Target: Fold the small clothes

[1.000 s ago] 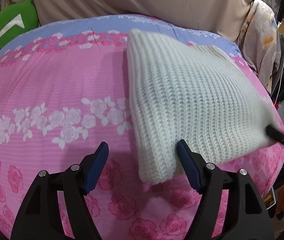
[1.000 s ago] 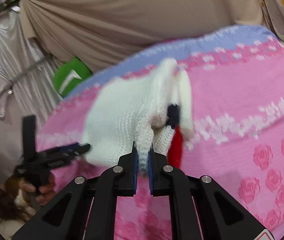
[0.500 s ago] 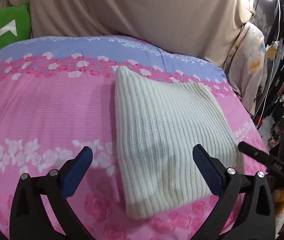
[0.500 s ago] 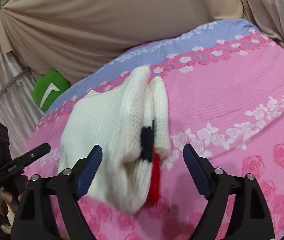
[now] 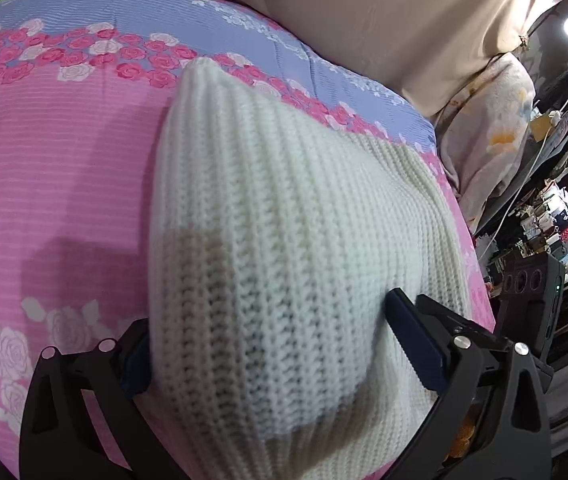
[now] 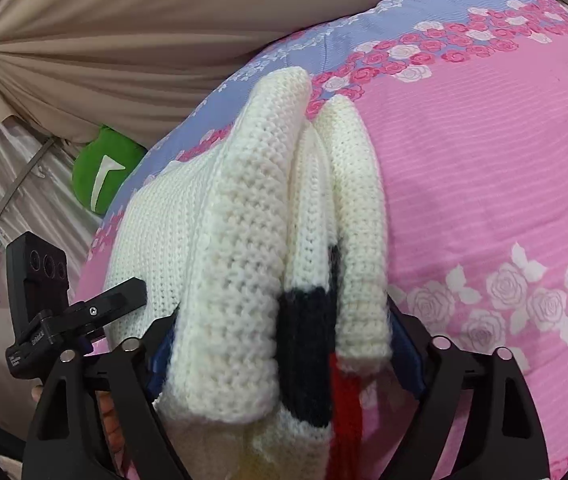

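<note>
Right now my left gripper point(image 5: 268, 320) has its jaws spread wide. They have just been easing inward, with the near end of the folded white sweater point(image 5: 284, 200) between them; one pad lies against the knit and the other sits at the fold's side, so this isn't a pinch. My right gripper point(image 6: 282, 326) has also just been closing. Its jaws straddle the layered edge, where a navy band point(image 6: 308, 340) and a red strip point(image 6: 344, 400) show, and I cannot tell whether its pads are biting. The sweater lies on the pink bed point(image 5: 44, 160) close to its right edge. Its long axis runs straight away from both grippers toward the lavender far edge. Both hands are equally near, one at each near corner, so I judge the next move to be a two-handed grab.
</note>
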